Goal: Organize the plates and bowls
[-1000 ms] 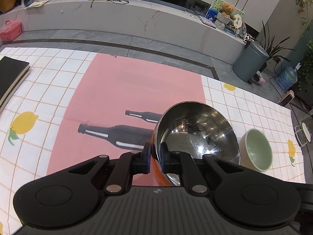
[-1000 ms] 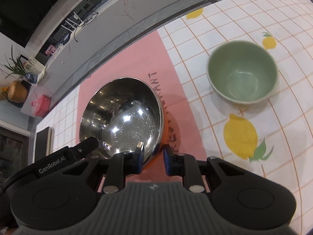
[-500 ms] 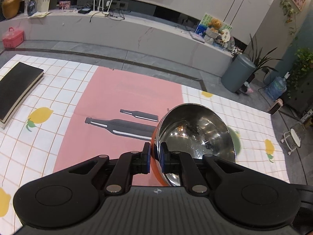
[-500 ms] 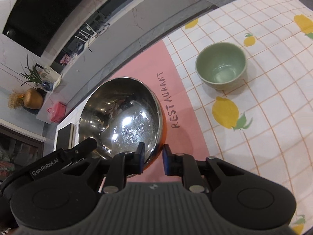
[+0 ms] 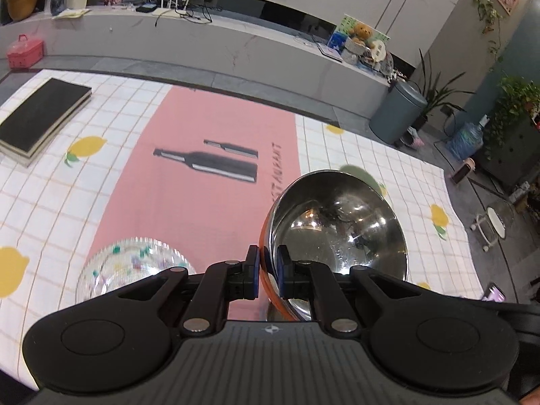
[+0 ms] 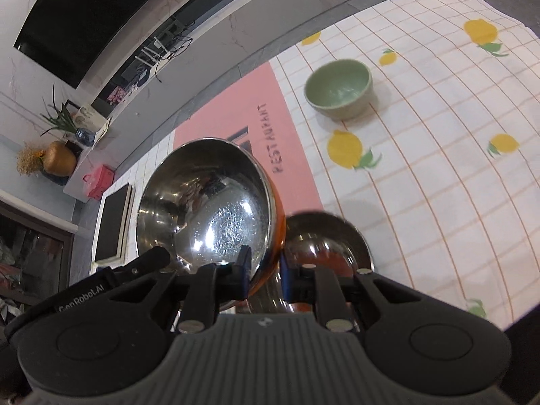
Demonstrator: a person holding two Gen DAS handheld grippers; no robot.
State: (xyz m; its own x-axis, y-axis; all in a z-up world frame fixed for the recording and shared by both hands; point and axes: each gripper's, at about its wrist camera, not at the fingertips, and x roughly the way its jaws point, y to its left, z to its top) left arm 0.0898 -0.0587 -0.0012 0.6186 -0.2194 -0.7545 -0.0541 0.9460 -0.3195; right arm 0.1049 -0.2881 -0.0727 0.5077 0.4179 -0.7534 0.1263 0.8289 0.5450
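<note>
Above the bench, both my tongs clamp the steel bowl's rim, mouth tilted camera-ward, open cloth beyond.

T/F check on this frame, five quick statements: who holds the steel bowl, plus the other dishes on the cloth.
1. Both claws grip the steel bowl rim. True: left claw, right claw.
2. The green bowl sits inside the steel bowl. False: it stands alone on the tablecloth.
3. The steel bowl's outside is blue. False: orange.
4. A clear patterned plate lies left of the left claw. True.
5. The green bowl holds food. False: it looks empty.
</note>
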